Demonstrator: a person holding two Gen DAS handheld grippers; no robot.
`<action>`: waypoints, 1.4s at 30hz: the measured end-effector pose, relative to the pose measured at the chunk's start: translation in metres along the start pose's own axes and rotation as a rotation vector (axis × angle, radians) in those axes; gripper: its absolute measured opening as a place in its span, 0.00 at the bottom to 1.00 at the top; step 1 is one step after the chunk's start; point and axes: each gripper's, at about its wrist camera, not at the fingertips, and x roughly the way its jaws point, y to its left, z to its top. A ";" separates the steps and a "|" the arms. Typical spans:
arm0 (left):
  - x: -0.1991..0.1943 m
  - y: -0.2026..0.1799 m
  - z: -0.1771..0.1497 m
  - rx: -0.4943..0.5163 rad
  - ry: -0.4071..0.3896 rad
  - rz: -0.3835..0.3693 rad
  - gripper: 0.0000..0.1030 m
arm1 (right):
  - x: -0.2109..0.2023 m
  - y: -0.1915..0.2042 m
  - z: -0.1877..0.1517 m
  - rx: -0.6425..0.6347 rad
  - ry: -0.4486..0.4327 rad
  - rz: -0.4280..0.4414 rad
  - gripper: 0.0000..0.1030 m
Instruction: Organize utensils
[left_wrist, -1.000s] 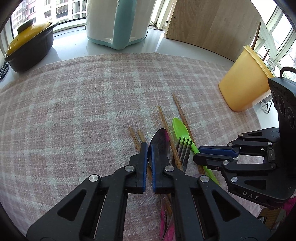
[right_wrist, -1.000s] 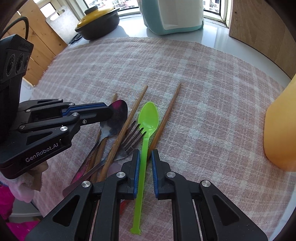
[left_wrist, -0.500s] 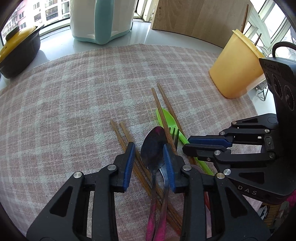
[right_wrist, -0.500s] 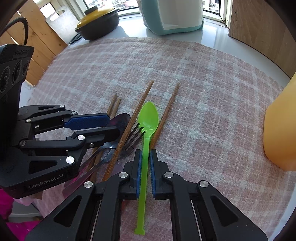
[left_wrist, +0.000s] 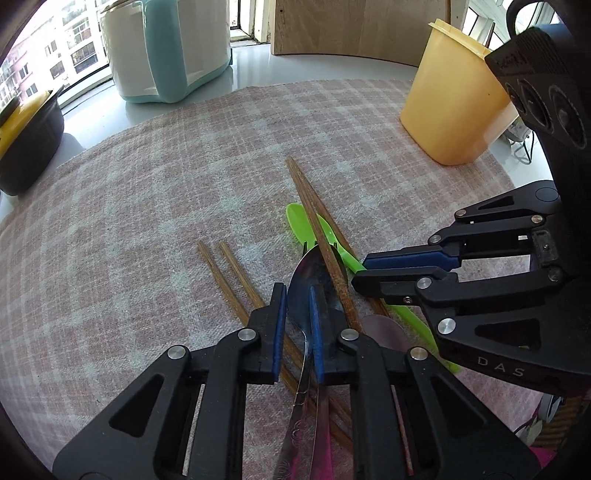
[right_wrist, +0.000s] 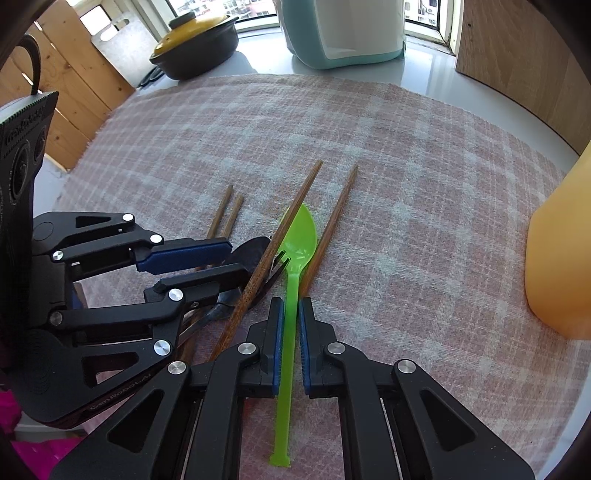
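A metal spoon (left_wrist: 308, 273) lies in a heap of utensils on the checked cloth (left_wrist: 147, 203). My left gripper (left_wrist: 295, 295) straddles the spoon's neck and its jaws are closing; a gap still shows at the left pad (left_wrist: 279, 328). A long wooden chopstick (left_wrist: 317, 229) crosses the spoon's bowl. My right gripper (right_wrist: 291, 306) is shut on the thin handle of a green plastic spoon (right_wrist: 301, 236) that rests flat on the cloth. Fork tines (right_wrist: 279, 262) poke out beside it. In the right wrist view the left gripper (right_wrist: 240, 260) sits just left of the green spoon.
Two short chopsticks (left_wrist: 229, 273) lie left of the heap, and another chopstick (right_wrist: 336, 221) lies right of the green spoon. A yellow container (left_wrist: 450, 103) stands at the far right. A white and teal jug (left_wrist: 166, 48), a black pot (right_wrist: 195, 44) and a wooden board (left_wrist: 351, 29) line the back.
My left gripper went from shut over the spoon's bowl to wide, and now narrows around its neck after shifting and rolling. The right gripper has stayed on the green spoon's handle.
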 end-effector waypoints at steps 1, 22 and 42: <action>0.000 -0.001 0.000 0.000 0.000 0.002 0.09 | 0.000 0.000 -0.001 0.001 -0.002 0.000 0.06; -0.016 0.012 -0.002 -0.084 -0.003 -0.046 0.24 | -0.014 -0.022 -0.012 0.062 -0.035 0.001 0.05; 0.008 0.035 0.031 -0.295 0.003 -0.180 0.05 | -0.017 -0.026 -0.013 0.086 -0.053 -0.008 0.05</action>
